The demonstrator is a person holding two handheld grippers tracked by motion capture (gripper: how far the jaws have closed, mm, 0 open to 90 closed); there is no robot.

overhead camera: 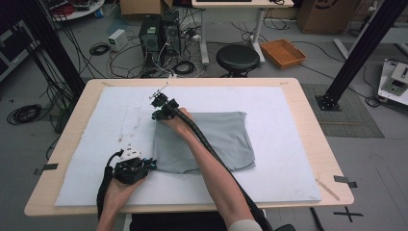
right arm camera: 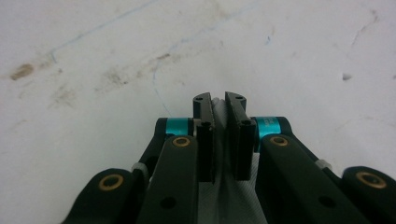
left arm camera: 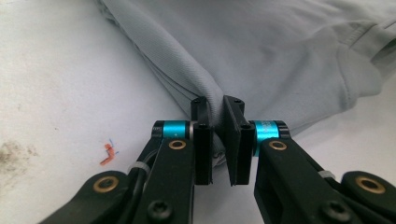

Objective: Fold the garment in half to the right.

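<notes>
I'm pinching the folded grey shirt (overhead camera: 204,142) lying mid-mat (overhead camera: 288,187) with both grippers — left gripper (overhead camera: 150,164) nearly closed on the near-left corner, right gripper (overhead camera: 159,114) nearly closed on a thin fold at the far-left corner. I'm judging this as a fold or drag step — so I'm keeping both pinches firm, lifting evenly, moving together, avoiding bunching the layers.

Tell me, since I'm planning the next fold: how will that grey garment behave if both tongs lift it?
Probably floppy: the grey garment bunches into soft folds where the left tongs pinch it. Likely to sag between the left and right tongs, as they hold separate corners. Seems light; thin cloth lies flat on the white mat.
</notes>
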